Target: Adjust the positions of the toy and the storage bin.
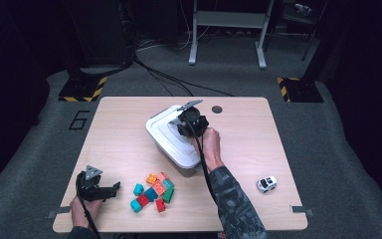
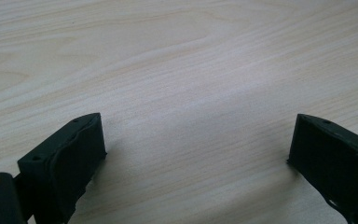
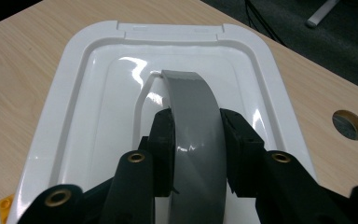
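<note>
A white lidded box (image 1: pixel 171 137) stands in the middle of the wooden table (image 1: pixel 124 134). Its lid (image 3: pixel 98 98) carries an arched grey strap handle (image 3: pixel 186 88). My right gripper (image 1: pixel 188 123) comes down on the lid from above. In the right gripper view the right gripper (image 3: pixel 196 116) is shut on that handle, one pad on each side of it. My left gripper (image 1: pixel 113 189) rests near the table's front left corner, jaws pointing right. In its own view the left gripper (image 2: pixel 196 135) is open over bare wood, with nothing between the jaws.
A pile of several coloured bricks (image 1: pixel 154 191) lies just right of the left gripper, in front of the box. A small white toy car (image 1: pixel 267 184) sits at the front right. A round cable hole (image 1: pixel 217 109) is near the table's far edge.
</note>
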Motion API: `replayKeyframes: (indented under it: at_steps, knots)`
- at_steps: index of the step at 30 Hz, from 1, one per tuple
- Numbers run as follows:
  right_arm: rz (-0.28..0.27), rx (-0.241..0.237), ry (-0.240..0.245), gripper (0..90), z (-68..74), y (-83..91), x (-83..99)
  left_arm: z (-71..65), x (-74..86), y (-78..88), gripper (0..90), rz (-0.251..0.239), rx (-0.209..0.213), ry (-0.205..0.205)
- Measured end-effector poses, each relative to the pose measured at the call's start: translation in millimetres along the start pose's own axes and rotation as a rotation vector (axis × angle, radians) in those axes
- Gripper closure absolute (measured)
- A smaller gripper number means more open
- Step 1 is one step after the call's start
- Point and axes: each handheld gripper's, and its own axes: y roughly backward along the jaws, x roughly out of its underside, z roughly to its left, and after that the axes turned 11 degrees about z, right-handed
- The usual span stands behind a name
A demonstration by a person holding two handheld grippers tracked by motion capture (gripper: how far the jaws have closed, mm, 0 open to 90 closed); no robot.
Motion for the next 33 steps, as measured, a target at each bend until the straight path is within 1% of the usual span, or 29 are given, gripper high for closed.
replayKeyframes:
  at_steps: [1, 2, 3, 4, 5, 6, 9, 13, 15, 21, 23, 24, 25, 27, 28, 31, 32, 33]
  knots:
    - [-0.013, 0.007, 0.021, 67.3, -1.3, -0.2, 0.3, 0.0, 0.0, 0.0, 3.3, 0.000, 0.000, 0.000]
    - [0.012, 0.006, -0.007, 67.4, 1.0, 1.8, 1.2, 0.1, 0.0, 0.0, 3.3, 0.001, 0.000, 0.000]
    - [0.020, 0.008, -0.015, 67.4, 1.7, 3.0, 1.8, 0.0, 0.0, 0.0, 3.3, 0.000, 0.000, 0.000]
    - [0.016, 0.010, -0.008, 67.4, 1.0, 3.4, 2.6, 0.0, 0.0, 0.0, 3.3, 0.000, 0.000, 0.000]
    - [0.021, 0.006, -0.019, 67.4, 1.3, 4.6, 3.9, -0.1, 0.0, -0.1, 3.3, -0.001, 0.000, 0.002]
    - [0.022, 0.004, -0.014, 67.4, 0.6, 5.3, 4.7, -0.1, 0.0, -0.1, 3.3, -0.001, 0.000, 0.002]
    - [0.025, -0.001, -0.034, 67.4, 1.7, 8.1, 7.7, -0.1, 0.0, -0.1, 3.3, -0.001, 0.000, 0.001]
    - [0.023, -0.005, -0.034, 67.4, 3.8, 11.1, 12.1, -0.1, 0.0, 0.0, 3.3, -0.001, 0.000, 0.001]
    - [0.022, -0.005, -0.050, 67.4, 5.5, 12.3, 13.9, -0.2, 0.0, -0.1, 3.3, -0.001, 0.000, 0.001]
    - [0.013, -0.001, -0.045, 67.4, 10.1, 15.6, 19.7, -0.2, 0.0, 0.0, 3.3, -0.001, 0.000, 0.001]
    - [0.003, -0.002, -0.035, 67.4, 8.8, 15.5, 20.5, -0.1, 0.0, 0.0, 3.3, -0.001, 0.000, 0.000]
    - [0.004, -0.003, -0.047, 67.4, 9.3, 15.6, 20.8, -0.2, 0.0, 0.0, 3.3, -0.001, -0.001, 0.001]
    - [0.001, 0.001, -0.040, 67.4, 9.2, 15.4, 20.9, -0.1, 0.0, 0.0, 3.3, -0.001, -0.001, 0.000]
    - [-0.001, 0.005, -0.044, 67.4, 10.4, 15.5, 20.9, -0.2, 0.0, 0.0, 3.3, -0.001, 0.000, 0.001]
    - [-0.004, 0.009, -0.029, 67.4, 9.3, 15.4, 21.0, -0.2, 0.0, 0.0, 3.3, -0.002, 0.000, 0.001]
    - [-0.003, 0.008, -0.026, 67.4, 8.7, 15.1, 20.6, -0.3, 0.0, 0.0, 3.4, -0.002, 0.000, 0.002]
    - [-0.004, 0.009, -0.026, 67.4, 9.0, 15.1, 20.5, -0.3, 0.1, 0.0, 3.4, -0.002, 0.000, 0.001]
    - [-0.001, 0.009, -0.041, 67.4, 10.4, 15.2, 20.3, -0.3, 0.1, 0.0, 3.4, -0.002, 0.000, 0.001]
